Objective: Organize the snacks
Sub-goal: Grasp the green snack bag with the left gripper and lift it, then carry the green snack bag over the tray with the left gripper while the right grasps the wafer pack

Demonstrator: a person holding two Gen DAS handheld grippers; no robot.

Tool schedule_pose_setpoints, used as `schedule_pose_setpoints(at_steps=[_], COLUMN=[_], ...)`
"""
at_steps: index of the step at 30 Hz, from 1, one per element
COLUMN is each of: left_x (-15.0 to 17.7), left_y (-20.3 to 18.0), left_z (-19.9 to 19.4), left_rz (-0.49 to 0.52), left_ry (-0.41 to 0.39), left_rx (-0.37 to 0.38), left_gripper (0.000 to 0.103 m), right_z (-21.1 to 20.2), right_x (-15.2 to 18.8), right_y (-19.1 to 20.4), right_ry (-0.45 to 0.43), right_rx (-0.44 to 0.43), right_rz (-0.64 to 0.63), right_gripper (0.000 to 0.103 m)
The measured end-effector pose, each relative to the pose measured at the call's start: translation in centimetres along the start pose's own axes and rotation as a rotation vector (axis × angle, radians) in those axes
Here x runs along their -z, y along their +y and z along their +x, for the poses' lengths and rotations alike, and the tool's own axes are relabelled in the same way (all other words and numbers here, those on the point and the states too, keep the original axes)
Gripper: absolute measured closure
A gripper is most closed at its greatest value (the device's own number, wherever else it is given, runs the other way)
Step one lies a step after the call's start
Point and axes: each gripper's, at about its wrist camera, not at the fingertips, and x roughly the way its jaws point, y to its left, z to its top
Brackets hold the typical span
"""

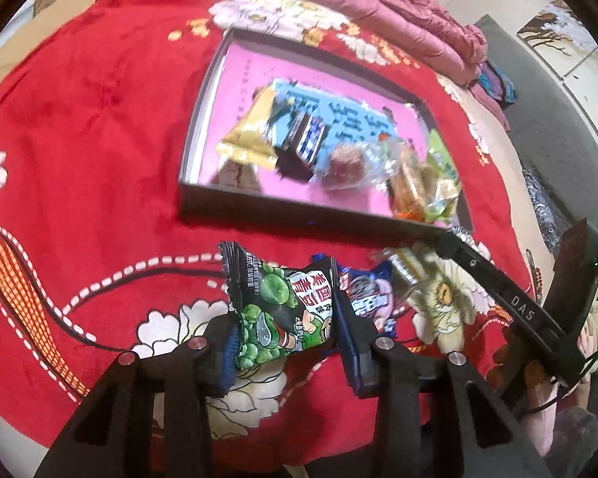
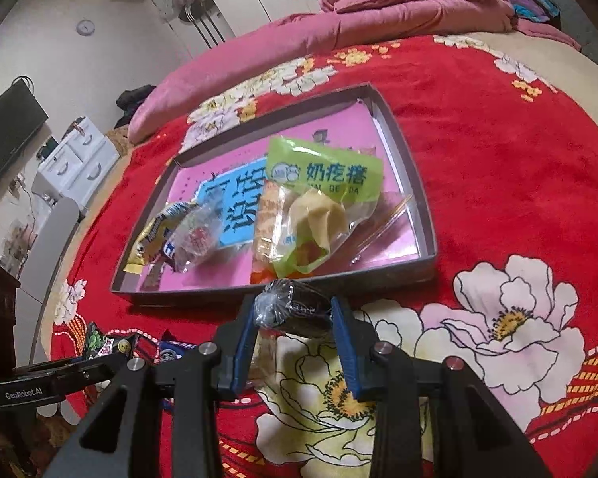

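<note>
Above the red floral blanket [image 1: 99, 127], just short of the shallow grey tray [image 2: 414, 183], we pinch a crinkly black-and-green pea packet [image 1: 277, 310] in our left gripper [image 1: 285, 342] and a small dark clear-wrapped sweet [image 2: 293, 308] in our right gripper [image 2: 293, 342], both probably light and slippery, best held mid-body.

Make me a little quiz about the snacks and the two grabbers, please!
1. True or false: the left gripper holds a green pea packet.
2. What does the right gripper hold: A) a dark clear-wrapped snack, B) a spoon, C) nothing?
3. Where is the lime green bag lying?

Key: 1 true. 2 A. 3 In the shallow box on the red blanket.
</note>
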Motion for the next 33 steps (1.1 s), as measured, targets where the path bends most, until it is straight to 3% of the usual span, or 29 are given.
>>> schedule_pose_setpoints(at_steps=[33], left_x=[-2.3], left_y=[-4.7], left_z=[-0.5], left_rz=[0.084], left_ry=[-0.163], left_rx=[-0.033], left_gripper=[0.061], right_z=[-1.5], right_x=[-1.1], right_y=[2.0], right_ry=[-0.124], right_rx=[-0.052], right_rz=[-0.069], right_gripper=[0.065])
